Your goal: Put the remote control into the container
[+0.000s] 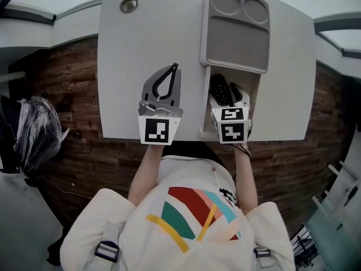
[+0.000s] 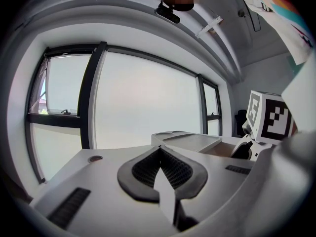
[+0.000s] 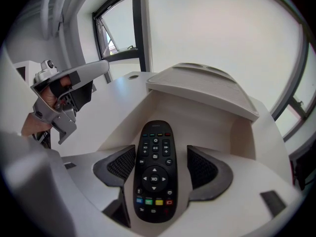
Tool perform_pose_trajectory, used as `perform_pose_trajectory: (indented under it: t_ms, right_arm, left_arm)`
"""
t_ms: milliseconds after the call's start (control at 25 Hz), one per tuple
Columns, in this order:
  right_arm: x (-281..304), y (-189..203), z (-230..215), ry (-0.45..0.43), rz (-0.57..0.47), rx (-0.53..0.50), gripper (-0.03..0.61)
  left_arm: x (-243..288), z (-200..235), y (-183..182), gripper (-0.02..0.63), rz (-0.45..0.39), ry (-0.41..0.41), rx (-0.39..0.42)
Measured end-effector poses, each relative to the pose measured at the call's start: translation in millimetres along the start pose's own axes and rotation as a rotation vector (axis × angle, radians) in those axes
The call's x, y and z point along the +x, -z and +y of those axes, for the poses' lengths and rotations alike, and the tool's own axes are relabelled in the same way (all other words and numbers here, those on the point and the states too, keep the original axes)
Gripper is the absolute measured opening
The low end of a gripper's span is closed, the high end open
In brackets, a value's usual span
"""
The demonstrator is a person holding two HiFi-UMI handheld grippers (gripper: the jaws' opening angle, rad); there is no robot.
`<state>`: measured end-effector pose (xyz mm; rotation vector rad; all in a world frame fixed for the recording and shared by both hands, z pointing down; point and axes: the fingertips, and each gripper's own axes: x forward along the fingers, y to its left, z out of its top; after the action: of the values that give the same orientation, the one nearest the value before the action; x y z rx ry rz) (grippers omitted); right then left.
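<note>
The black remote control [image 1: 220, 89] lies lengthwise in the open compartment of the grey-lidded container [image 1: 237, 33] on the white table. In the right gripper view the remote control [image 3: 154, 172] lies between the two dark pads [image 3: 121, 164], with a clear gap at the right pad and little or none at the left. My right gripper [image 1: 228, 103] reaches into the compartment from the near side and stands open [image 3: 160, 152]. My left gripper [image 1: 174, 68] rests on the table left of the container, its jaws shut on nothing, tips meeting [image 2: 160, 151].
The container's lid [image 3: 207, 90] with two round recesses covers its far half. A round grommet hole [image 1: 128, 5] sits at the table's [image 1: 141, 44] far left. The table's near edge runs just behind both grippers. A dark bag [image 1: 36, 129] stands on the wooden floor, left.
</note>
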<state>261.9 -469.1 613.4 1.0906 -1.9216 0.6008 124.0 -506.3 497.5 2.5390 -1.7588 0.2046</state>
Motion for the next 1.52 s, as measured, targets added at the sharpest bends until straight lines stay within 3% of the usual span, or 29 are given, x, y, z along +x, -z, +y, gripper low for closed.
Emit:
perform_pose_trajectory:
  t_ms: [80,280,400,520,720,760,840,880,1160,1320,1520]
  right_arm:
    - [1,0,-6,-0.007,-0.017,0.024,0.350]
    - [-7,-5,-3,-0.021,-0.032,-0.013,0.350]
    - [-31,-26,-2,-0.053,-0.092,-0.010,0.350]
    - [-69,-63,-10,-0.090,-0.210,0.017,0.350]
    - [-151,-144,-28,-0.194,-0.515,0.116,0.348]
    - [-168,-158,-31,-0.199,-0.586,0.135,0.312]
    - [-204,-182,-36,-0.190,-0.737,0.151,0.048]
    - [-221,-192,-37,-0.189,-0.804,0.149,0.000]
    - [-309,-224,-28,-0.145,-1.053,0.045,0.000]
    - [-325,-223,-33,-0.079,-1.081,0.030,0.000]
    - [-325,-215,-44,-0.060,-1.070,0.064,0.000]
  left_arm:
    - [1,0,-5,0.008,-0.016,0.003,0.010]
    - [3,-5,-34,0.008,-0.056,0.028,0.061]
    - [5,-4,-57,0.008,-0.090,0.032,0.085]
    - [8,-3,-81,0.008,-0.125,0.025,0.096]
    - [21,6,-121,0.008,-0.133,-0.004,0.070]
    - [23,7,-133,0.008,-0.148,-0.002,0.066]
    - [23,7,-162,0.008,-0.197,0.001,0.078]
    - [21,7,-178,0.008,-0.225,0.003,0.089]
    - [-9,-8,-261,0.008,-0.367,0.029,0.126]
    - [-14,-16,-281,0.008,-0.394,0.059,0.127]
    - [-12,-25,-286,0.008,-0.398,0.055,0.154]
